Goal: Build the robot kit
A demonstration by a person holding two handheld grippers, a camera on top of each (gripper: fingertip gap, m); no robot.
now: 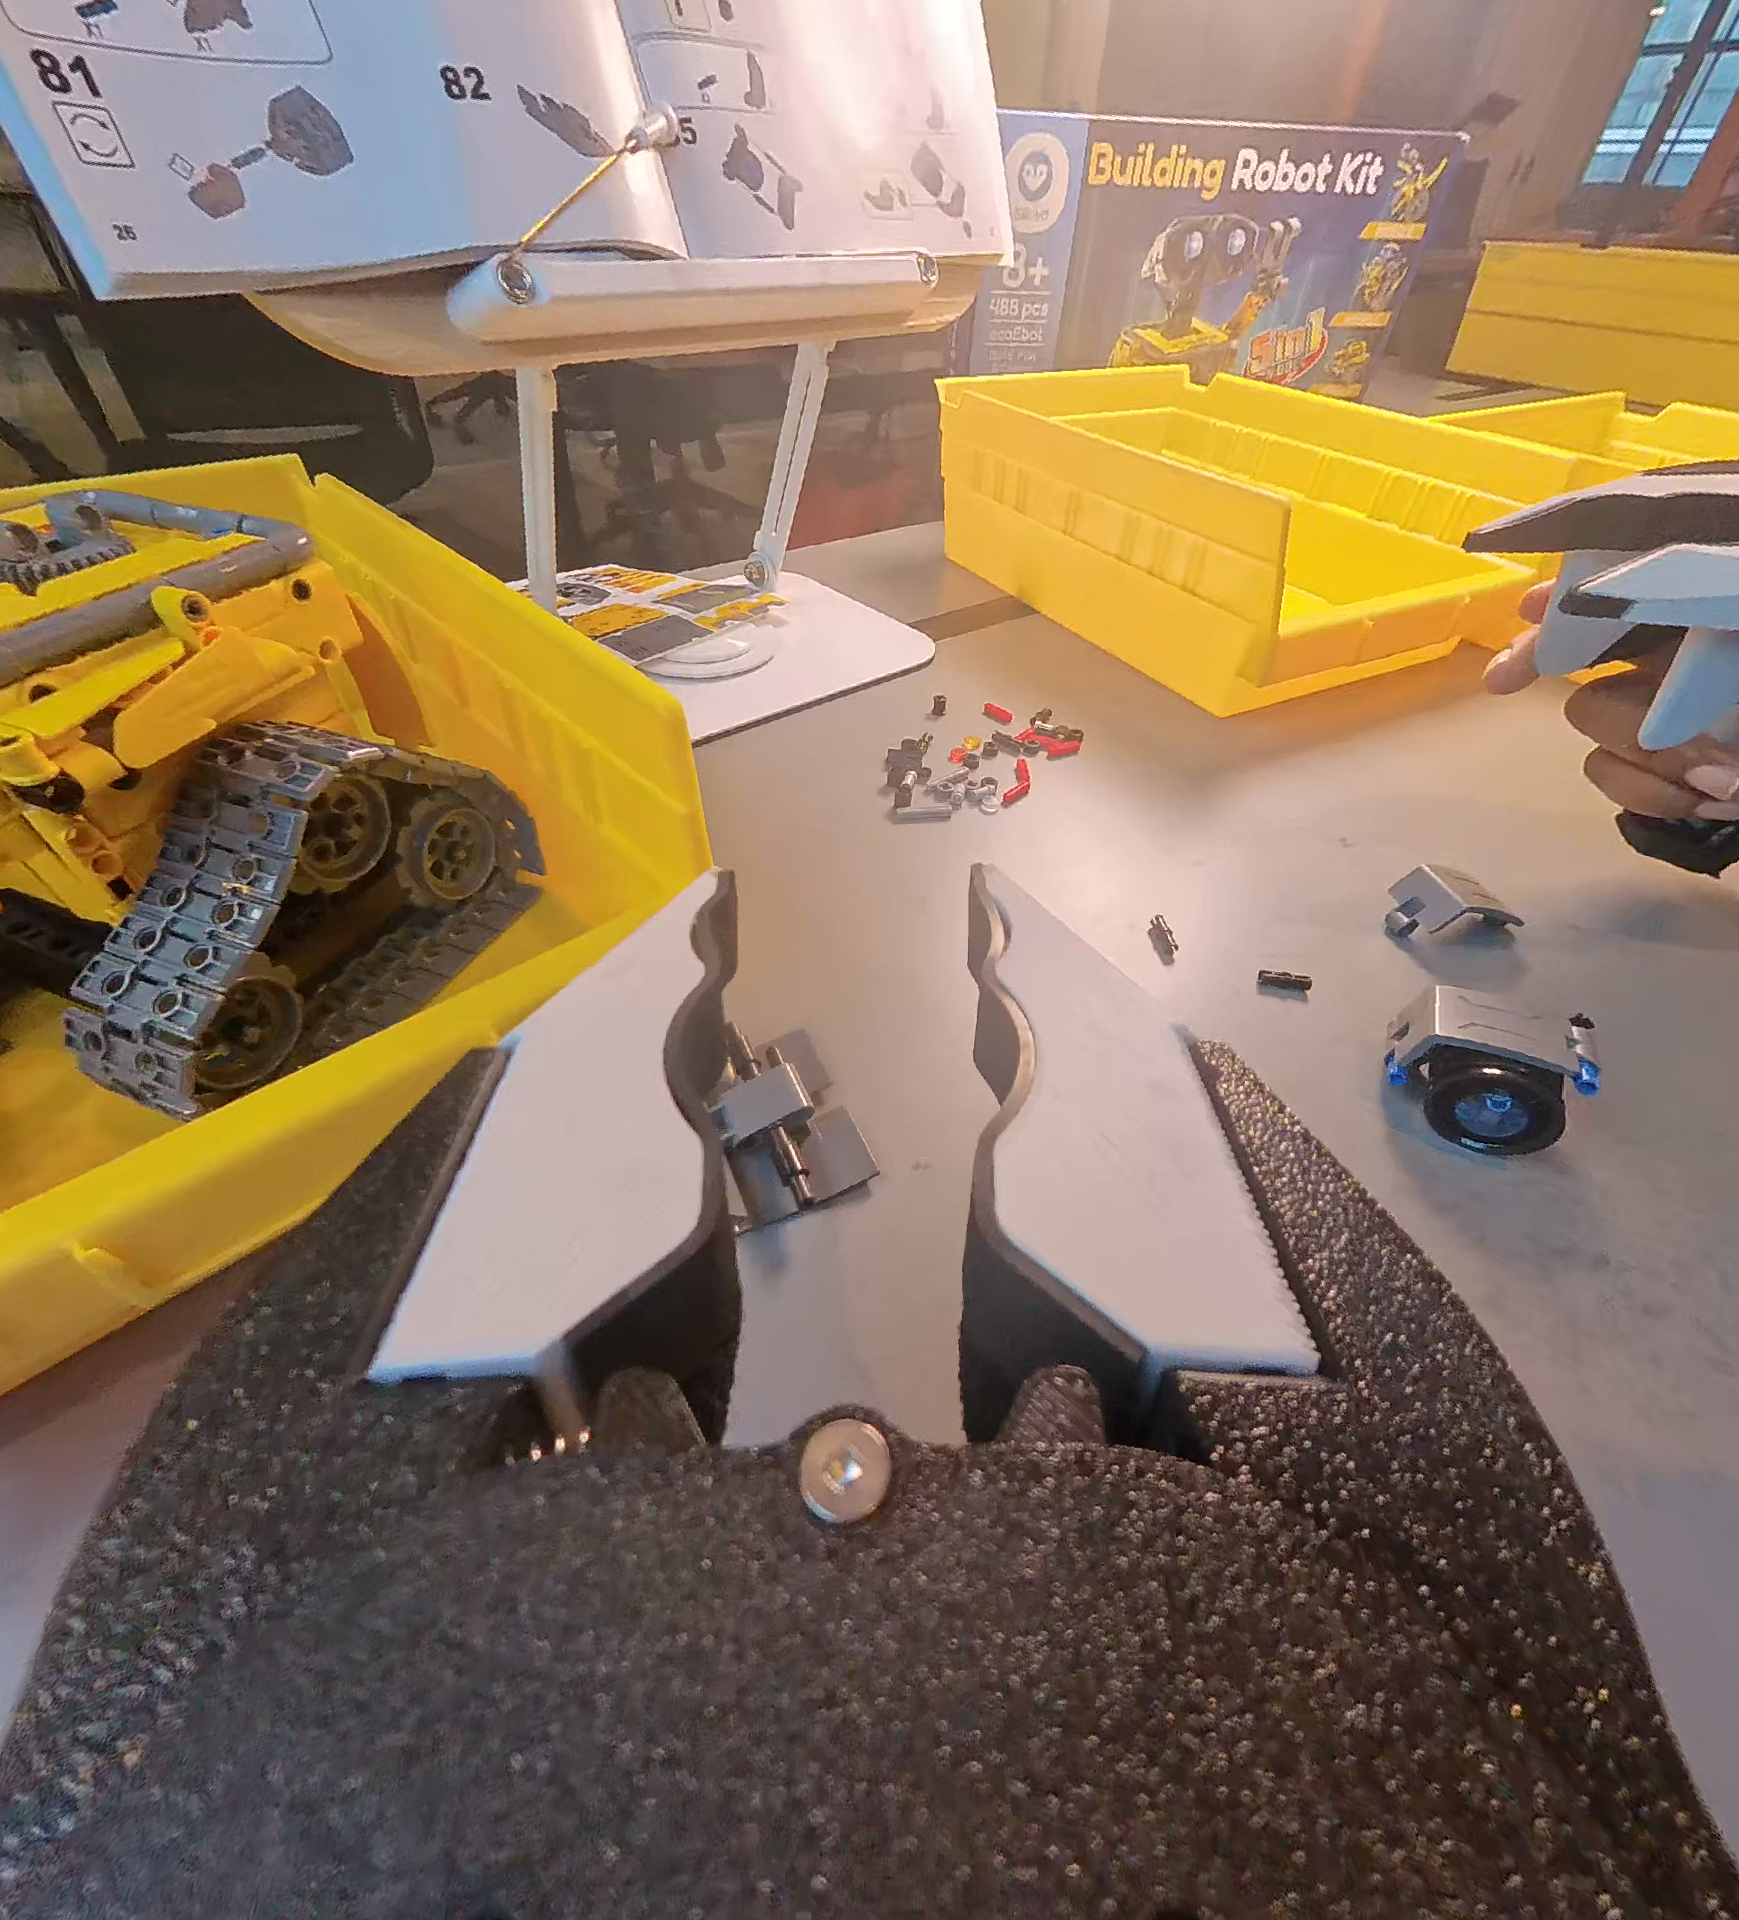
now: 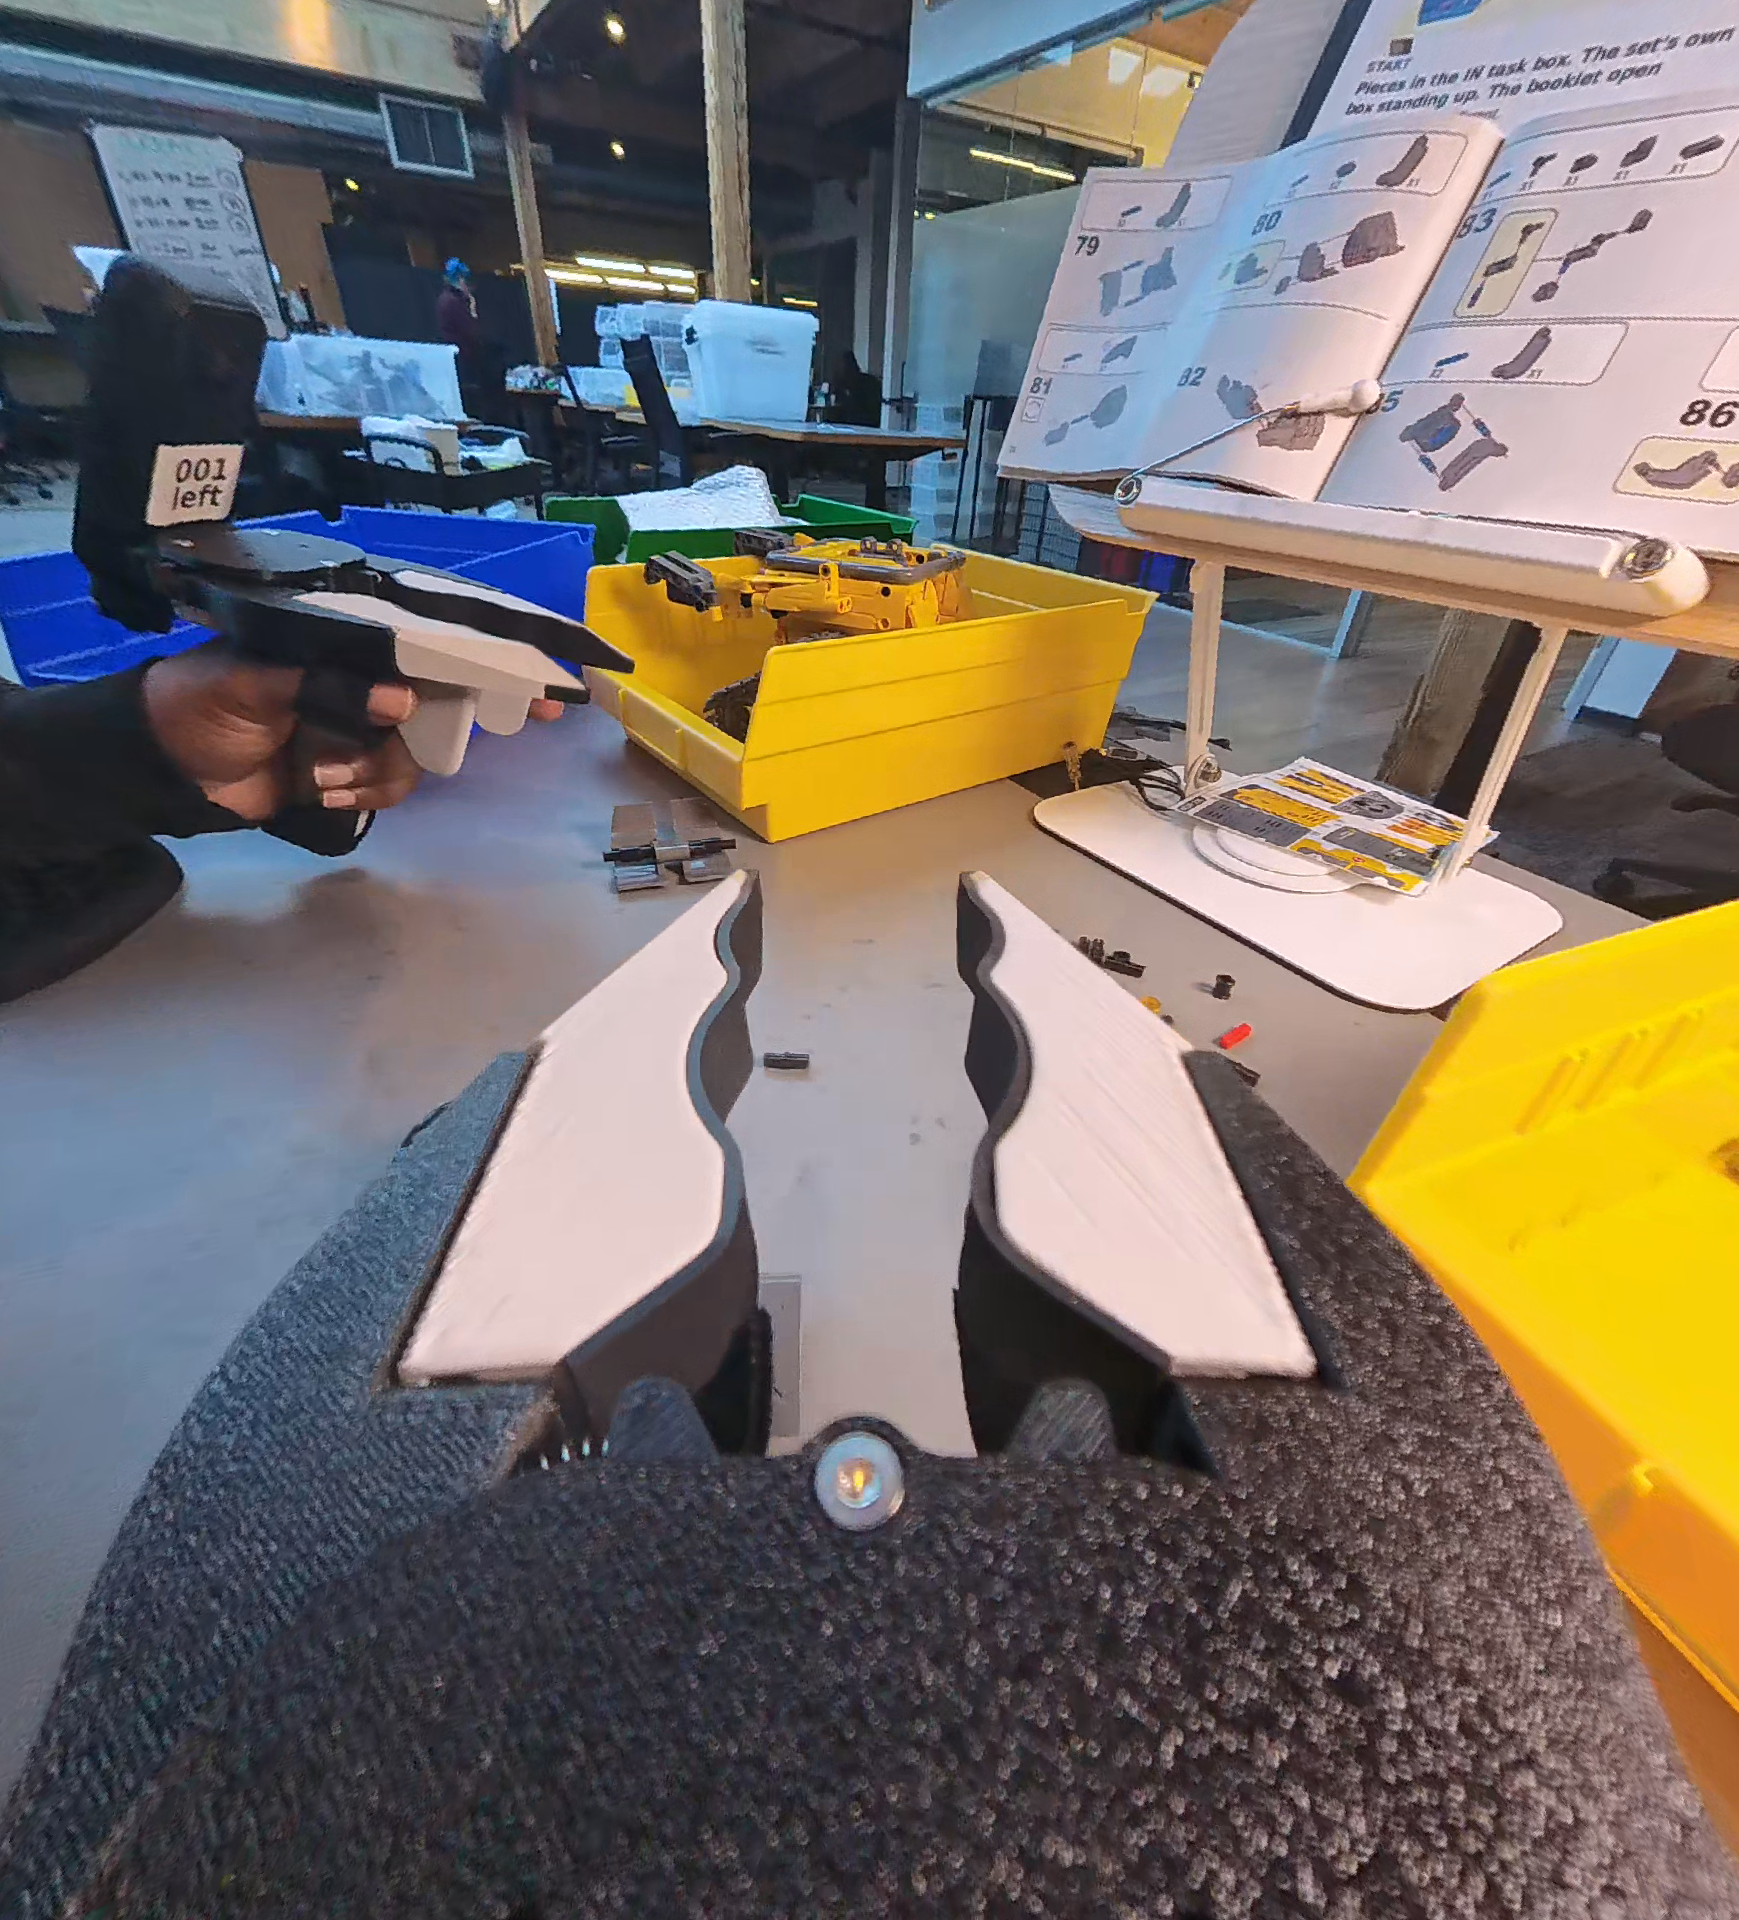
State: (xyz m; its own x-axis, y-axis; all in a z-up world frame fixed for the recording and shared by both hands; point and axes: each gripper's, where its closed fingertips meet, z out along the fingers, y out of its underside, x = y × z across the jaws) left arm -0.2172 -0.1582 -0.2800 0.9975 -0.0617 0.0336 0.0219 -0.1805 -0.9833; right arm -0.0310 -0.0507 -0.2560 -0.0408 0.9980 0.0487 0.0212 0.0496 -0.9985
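Both grippers hang low over the grey surface (image 1: 1260,1351), each with its jaws apart and nothing between them. The left gripper (image 1: 852,909) has a small grey hinged plate piece (image 1: 792,1127) lying flat just under its left finger, right beside the yellow bin (image 1: 574,727) that holds the yellow tracked model (image 1: 221,790). The right gripper (image 2: 854,894) sits over a bare patch with one little black pin (image 2: 785,1061) between its fingers' lines, a second yellow bin (image 2: 1623,1299) close at its right.

Ahead lie scattered small pieces (image 1: 979,764), black, grey and red, and a grey wheel assembly with blue pins (image 1: 1488,1075). A printed instruction booklet (image 2: 1416,312) stands open on a white stand (numbered steps and diagrams), a sticker sheet (image 2: 1332,823) on its base, and a printed kit box (image 1: 1229,249) stands behind.
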